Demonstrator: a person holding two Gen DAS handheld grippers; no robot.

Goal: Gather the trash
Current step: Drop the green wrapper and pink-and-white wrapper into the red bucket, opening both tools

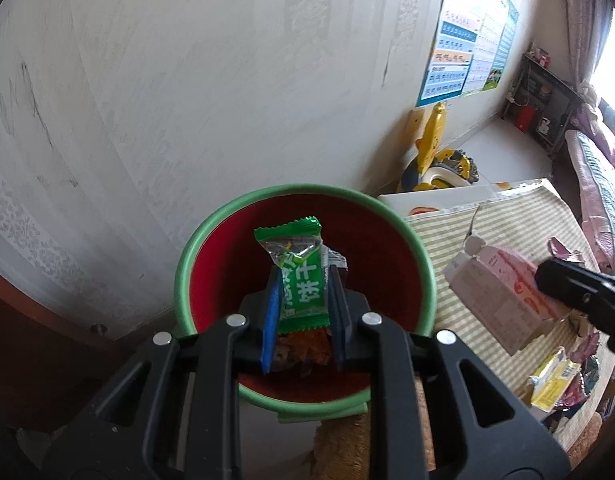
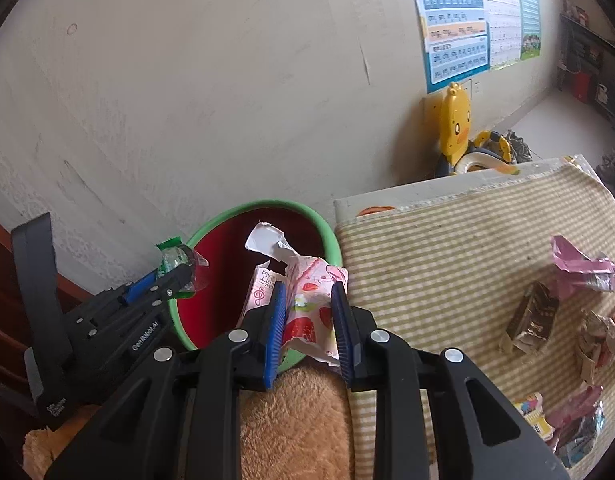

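Left gripper [image 1: 303, 300], centre of the left wrist view, clamped on a green candy wrapper [image 1: 299, 276] whose long axis runs up the frame along the fingers; the wrapper hangs directly over the red inside of the green-rimmed bin [image 1: 421, 248], which fills the middle of that view, with other scraps already lying at its bottom. The decisive relation is this overlap: the left load lies within the rim, so a release would likely drop it inside. Right gripper [image 2: 307, 320], lower centre of the right wrist view, narrowed onto a crumpled pink strawberry-printed carton [image 2: 307, 312], its torn white end reaching up-left over the bin's near right rim; the carton sits at the rim's edge, partly above the striped bench [image 2: 447, 260], so it appears to need a further shift toward frame left. Both grippers tilt steeply downward. More litter [image 2: 535, 316] remains at the bench's right side.
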